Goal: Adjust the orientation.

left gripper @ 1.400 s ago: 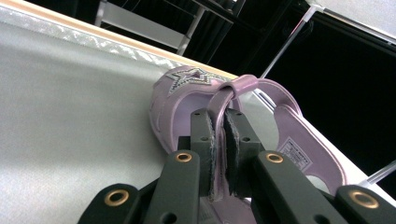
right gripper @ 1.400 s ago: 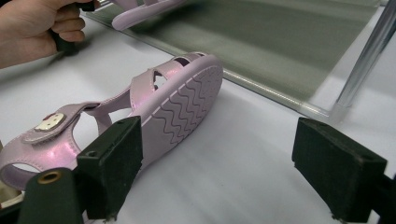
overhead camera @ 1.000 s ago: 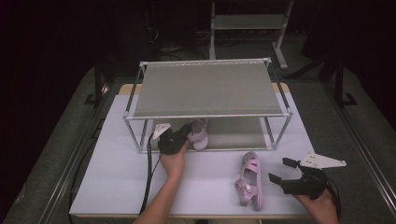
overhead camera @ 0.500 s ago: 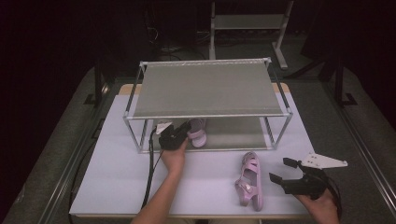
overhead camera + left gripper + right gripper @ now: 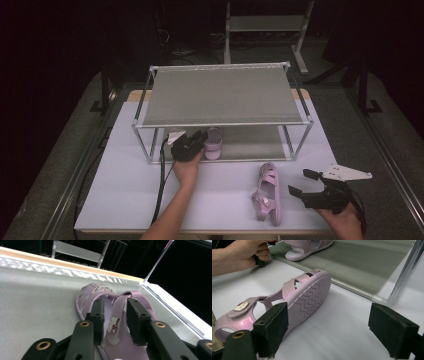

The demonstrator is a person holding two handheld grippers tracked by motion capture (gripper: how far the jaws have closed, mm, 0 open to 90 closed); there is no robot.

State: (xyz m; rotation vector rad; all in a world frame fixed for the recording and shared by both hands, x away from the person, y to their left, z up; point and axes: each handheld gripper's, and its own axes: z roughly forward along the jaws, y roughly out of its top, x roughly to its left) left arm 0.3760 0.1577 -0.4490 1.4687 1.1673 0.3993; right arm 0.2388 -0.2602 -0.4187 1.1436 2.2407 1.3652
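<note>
A lilac sandal stands on the lower shelf of a metal rack. My left gripper reaches in at it from the left. In the left gripper view its jaws straddle the ankle strap with a gap on each side. They have just been opening, and the pads do not press on the strap. The second lilac sandal lies on its side on the white table, sole turned to my right gripper. That gripper stands open just right of it, with nothing between its jaws.
The two-tier rack with grey shelves and thin metal posts takes up the table's middle and back. The table's front edge runs just below both hands. The left gripper's cable trails along the forearm.
Both hands and both sandals keep their places. The left gripper's jaws look slightly wider apart at the sandal on the shelf.
</note>
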